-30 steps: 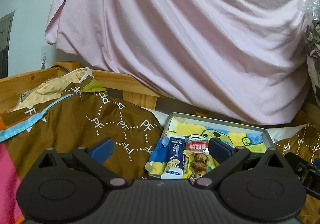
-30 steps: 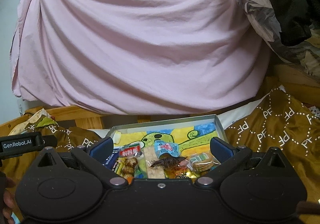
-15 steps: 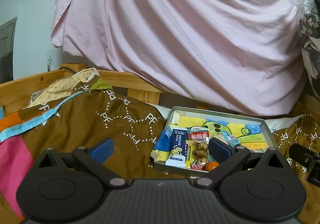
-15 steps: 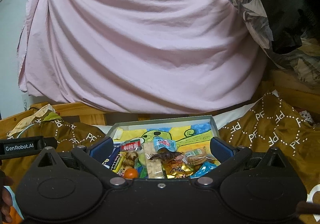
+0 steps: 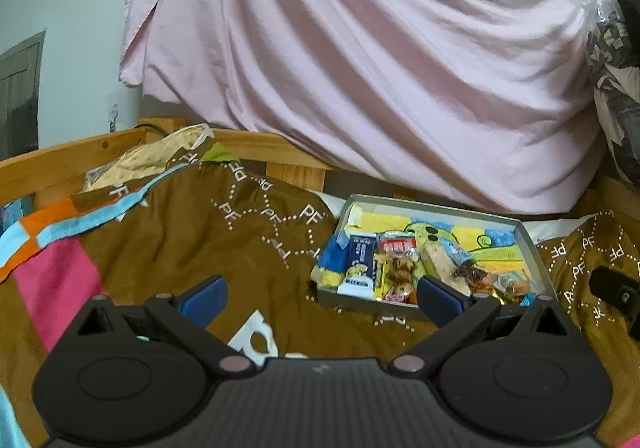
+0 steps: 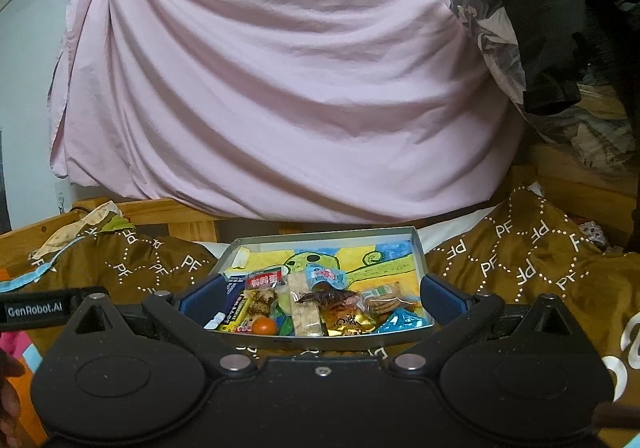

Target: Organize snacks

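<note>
A shallow grey box (image 6: 421, 257) with a yellow cartoon lining lies on the brown bedspread and holds several snack packets (image 6: 306, 306) in its near half, with a small orange fruit (image 6: 265, 326) at the front. It also shows in the left wrist view (image 5: 529, 248), with the snack packets (image 5: 394, 264) to the right of centre. My left gripper (image 5: 320, 294) is open and empty, pulled back to the box's left. My right gripper (image 6: 320, 296) is open and empty, just in front of the box.
A brown patterned bedspread (image 5: 224, 240) covers the bed. A pink sheet (image 6: 280, 88) hangs behind the box. A wooden bed rail (image 5: 60, 164) runs along the left. Dark clothes and bags (image 6: 560, 48) hang at the upper right.
Both grippers have drawn back from the box, which now looks smaller and farther away. More bedspread shows in front of the left gripper. Both stay open and empty.
</note>
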Available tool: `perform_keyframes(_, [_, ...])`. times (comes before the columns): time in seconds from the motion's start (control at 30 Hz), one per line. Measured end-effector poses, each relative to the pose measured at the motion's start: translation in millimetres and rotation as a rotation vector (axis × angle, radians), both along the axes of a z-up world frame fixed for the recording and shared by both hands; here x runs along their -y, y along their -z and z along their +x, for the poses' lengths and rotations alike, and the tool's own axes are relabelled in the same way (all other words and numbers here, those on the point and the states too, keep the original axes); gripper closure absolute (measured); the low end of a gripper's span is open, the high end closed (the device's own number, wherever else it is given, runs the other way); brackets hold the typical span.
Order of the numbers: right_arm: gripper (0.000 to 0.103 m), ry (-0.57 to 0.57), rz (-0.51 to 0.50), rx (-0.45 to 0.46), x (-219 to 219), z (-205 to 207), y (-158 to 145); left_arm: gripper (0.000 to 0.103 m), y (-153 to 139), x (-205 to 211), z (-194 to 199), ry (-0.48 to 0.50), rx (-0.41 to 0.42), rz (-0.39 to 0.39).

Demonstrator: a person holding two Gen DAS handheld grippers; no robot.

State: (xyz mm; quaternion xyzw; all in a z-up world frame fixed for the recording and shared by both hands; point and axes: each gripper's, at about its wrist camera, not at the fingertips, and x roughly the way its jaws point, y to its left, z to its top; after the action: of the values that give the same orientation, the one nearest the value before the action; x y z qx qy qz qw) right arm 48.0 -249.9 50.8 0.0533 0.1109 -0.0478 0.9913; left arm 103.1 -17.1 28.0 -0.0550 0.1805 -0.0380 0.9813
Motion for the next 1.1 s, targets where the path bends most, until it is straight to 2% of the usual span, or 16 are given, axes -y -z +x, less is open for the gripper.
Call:
perform_keyframes(0.37, [0.001,-0.026,0.021,-0.016,-2,-24,1,0.0,2,-6,-24,-0.014,-0.017,-0.002])
perform_keyframes(0.63, [0.001,-0.049,0.01,-0.054,-9,-31,7,0.0,10,-7,-39,-0.009,-0.047,0.028])
perform_keyframes(0.9, [0.001,-0.031,-0.013,-0.086,-13,-35,13,0.0,22,-4,-42,-0.008,-0.086,0.059])
perform_keyframes(1.1, [0.001,-0.011,-0.034,-0.099,-13,-38,16,0.0,23,-8,-43,-0.024,-0.085,0.046])
